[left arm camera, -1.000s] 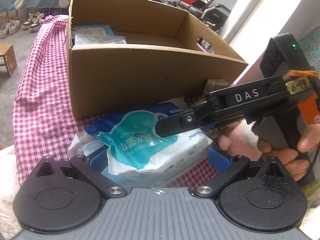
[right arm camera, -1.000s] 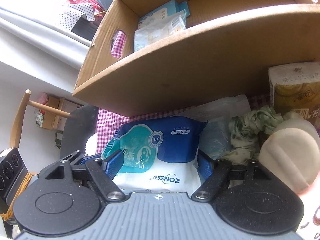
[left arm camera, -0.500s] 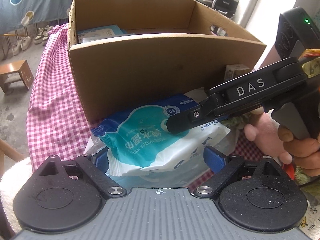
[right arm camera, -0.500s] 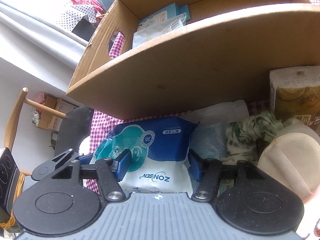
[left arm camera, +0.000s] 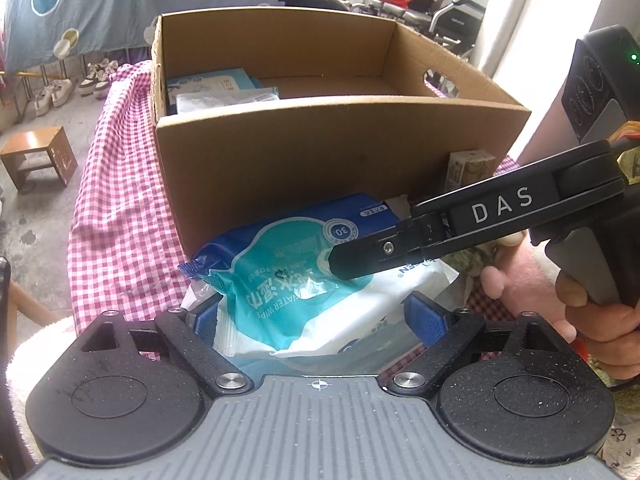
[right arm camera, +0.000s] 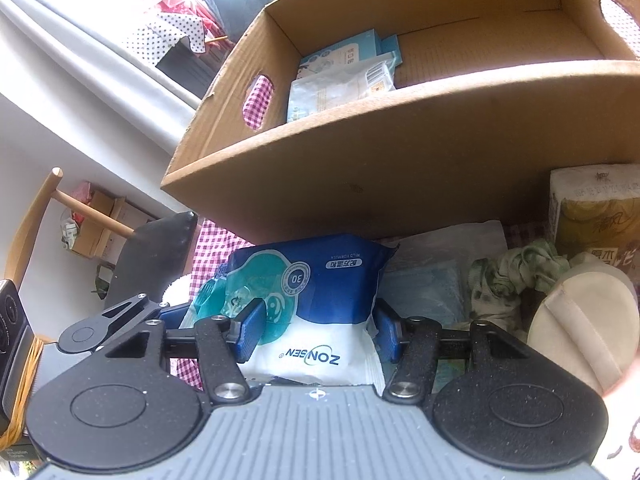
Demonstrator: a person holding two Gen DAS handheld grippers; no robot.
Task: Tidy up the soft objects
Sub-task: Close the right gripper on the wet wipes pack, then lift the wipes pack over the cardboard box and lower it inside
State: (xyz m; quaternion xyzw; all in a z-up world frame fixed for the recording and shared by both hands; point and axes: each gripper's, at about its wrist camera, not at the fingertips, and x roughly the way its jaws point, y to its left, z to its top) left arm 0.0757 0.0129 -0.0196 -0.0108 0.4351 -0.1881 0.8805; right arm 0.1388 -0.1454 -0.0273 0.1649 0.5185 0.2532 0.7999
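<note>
Right claw point(right arm camera: 318, 330) has its blue pads pinched in on the wipes pack point(right arm camera: 316, 300), squeezing the soft plastic so it bulges and crinkles between them. The pack is glossy film, navy and teal on top, white at the near end, with a round "30" badge. Left claw point(left arm camera: 318, 314) sits spread wide around the same pack point(left arm camera: 304, 280); its blue pads flank the pack's sides, and I can't tell if they actually touch. The right claw's black finger, marked DAS, crosses over the pack in the left view.

The pack lies on a pink-and-white checked cloth point(left arm camera: 120, 208), right up against the front wall of a plain brown cardboard box point(left arm camera: 320, 152) with oval handle cutouts. Inside the box, at one end, are a couple of flat pale-blue packets point(right arm camera: 344, 76). Beside the pack sit a crumpled green rag point(right arm camera: 508, 280), a smooth cream puff point(right arm camera: 580, 324) and a tissue pack point(right arm camera: 596, 212).
</note>
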